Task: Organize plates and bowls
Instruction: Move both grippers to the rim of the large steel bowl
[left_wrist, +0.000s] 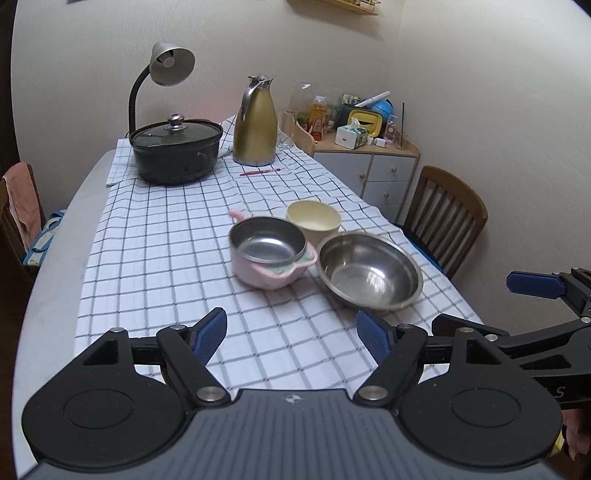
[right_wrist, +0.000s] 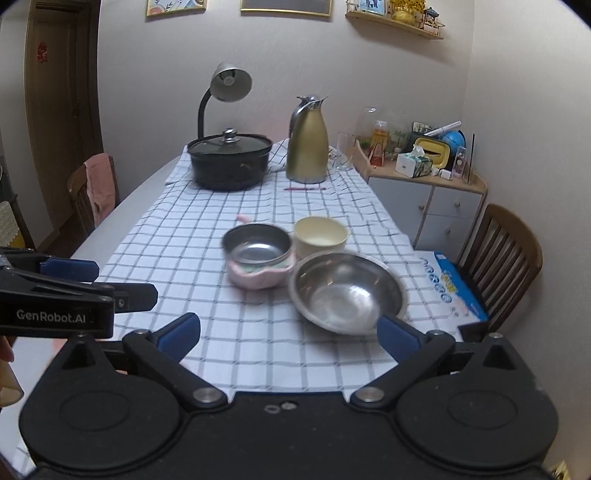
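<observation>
A large steel bowl (left_wrist: 370, 273) (right_wrist: 347, 293) sits on the checked cloth at mid-right. Left of it a small steel bowl (left_wrist: 267, 240) (right_wrist: 257, 244) rests inside a pink handled bowl (left_wrist: 271, 275) (right_wrist: 258, 277). A cream bowl (left_wrist: 314, 219) (right_wrist: 321, 234) stands just behind them. My left gripper (left_wrist: 291, 334) is open and empty above the cloth, short of the bowls. My right gripper (right_wrist: 290, 332) is open and empty, its right finger just in front of the large bowl's near rim. Each gripper shows from the side in the other view.
At the far end stand a black lidded pot (left_wrist: 176, 149), a gold jug (left_wrist: 255, 123), a desk lamp (left_wrist: 168, 68), a glass (left_wrist: 287, 129) and a red pen (left_wrist: 260, 171). A cluttered cabinet (left_wrist: 373, 166) and wooden chair (left_wrist: 443, 218) stand right; another chair (right_wrist: 94, 192) stands left.
</observation>
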